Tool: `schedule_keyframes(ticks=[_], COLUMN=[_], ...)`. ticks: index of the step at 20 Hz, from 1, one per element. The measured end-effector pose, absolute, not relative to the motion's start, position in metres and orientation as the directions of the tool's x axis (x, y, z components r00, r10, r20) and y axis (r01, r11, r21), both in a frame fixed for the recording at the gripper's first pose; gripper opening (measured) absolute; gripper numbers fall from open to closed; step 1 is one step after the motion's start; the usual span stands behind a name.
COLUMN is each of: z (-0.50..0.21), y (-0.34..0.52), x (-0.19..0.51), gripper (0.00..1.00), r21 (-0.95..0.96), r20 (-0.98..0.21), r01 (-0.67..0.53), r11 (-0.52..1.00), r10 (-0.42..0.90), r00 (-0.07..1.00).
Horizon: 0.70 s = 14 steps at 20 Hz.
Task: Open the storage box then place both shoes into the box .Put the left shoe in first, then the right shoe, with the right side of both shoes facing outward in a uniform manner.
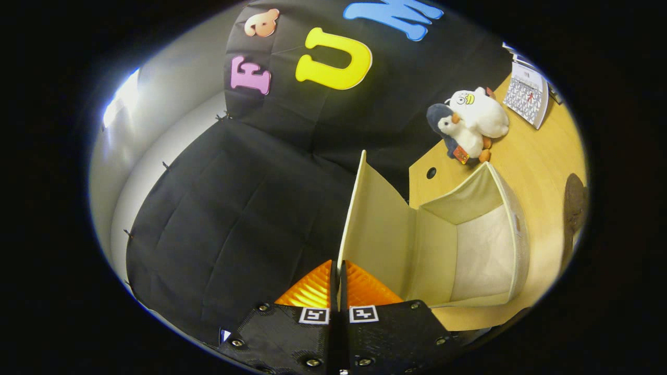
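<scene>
jaws pinch the thin edge of the cream fabric storage box's lid (pixel 376 224), holding it raised so the open box (pixel 516 234) just ahead on the wooden bench (pixel 542 161) can take shoes.
</scene>
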<state>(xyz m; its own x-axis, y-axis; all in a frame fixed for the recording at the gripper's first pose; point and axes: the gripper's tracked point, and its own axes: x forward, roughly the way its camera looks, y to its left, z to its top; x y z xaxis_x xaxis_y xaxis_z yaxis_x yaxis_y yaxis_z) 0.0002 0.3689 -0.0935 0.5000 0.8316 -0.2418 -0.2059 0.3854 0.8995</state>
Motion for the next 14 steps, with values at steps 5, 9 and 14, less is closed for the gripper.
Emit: schedule_keyframes(ticks=[5, 9, 14], z=[-0.09, -0.093, -0.087], y=[0.42, 0.453, 0.469], x=[-0.009, -0.016, -0.017], gripper=[0.0, 0.0, 0.14], r21=[0.866, 0.837, 0.794], r20=[-0.251, -0.274, -0.275], r01=[-0.27, -0.306, -0.374], r11=[0.421, 0.453, 0.48], r10=[0.833, 0.831, 0.831], r00=[0.494, 0.484, 0.484])
